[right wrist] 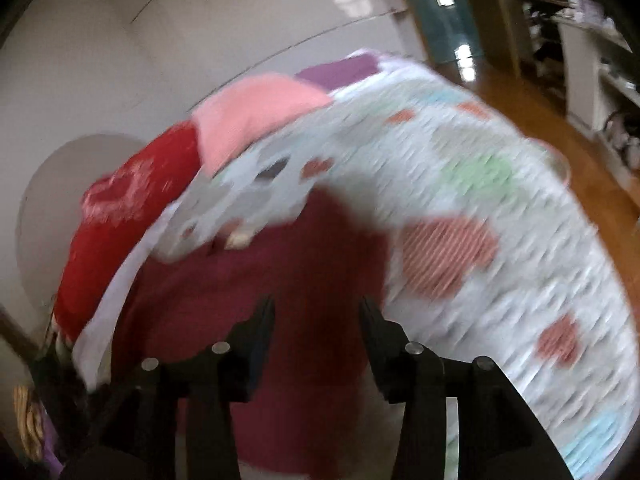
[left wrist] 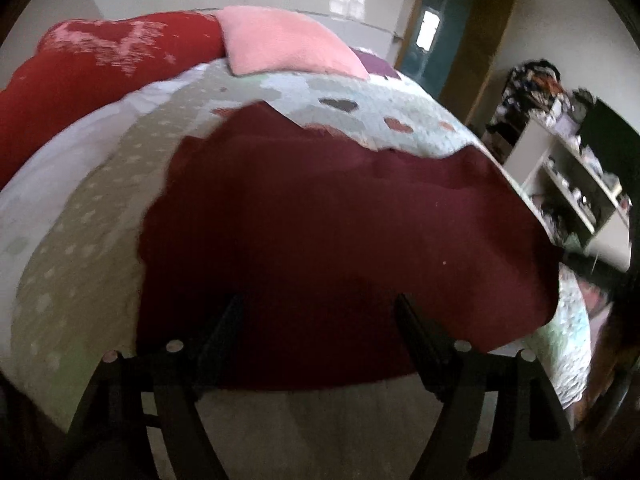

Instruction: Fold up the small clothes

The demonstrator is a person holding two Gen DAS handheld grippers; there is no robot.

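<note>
Right-hand view's smeared: quilt (right wrist: 460, 208) hearts just streaks beyond the fingers; maroon garment (right wrist: 304, 264) runs under the jaws, unseen.

Right gripper (right wrist: 318, 312) at 6 o'clock, jaws apart, nothing between the pads. Dark red garment (right wrist: 248, 280) spread beneath. Heart-print quilt (right wrist: 480, 248) sweeps 12 to 4 o'clock, blurred. Pink pillow (right wrist: 256, 108) at 11 o'clock; red pillow (right wrist: 124, 208) at 9 o'clock.

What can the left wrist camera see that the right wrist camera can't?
Only the left view shows the left hand-held gripper, open above the maroon garment. Only the right view shows the right hand-held gripper, open, and the wooden floor. Both show the garment, heart-patterned quilt, pink pillow, red pillow and shelves.
</note>
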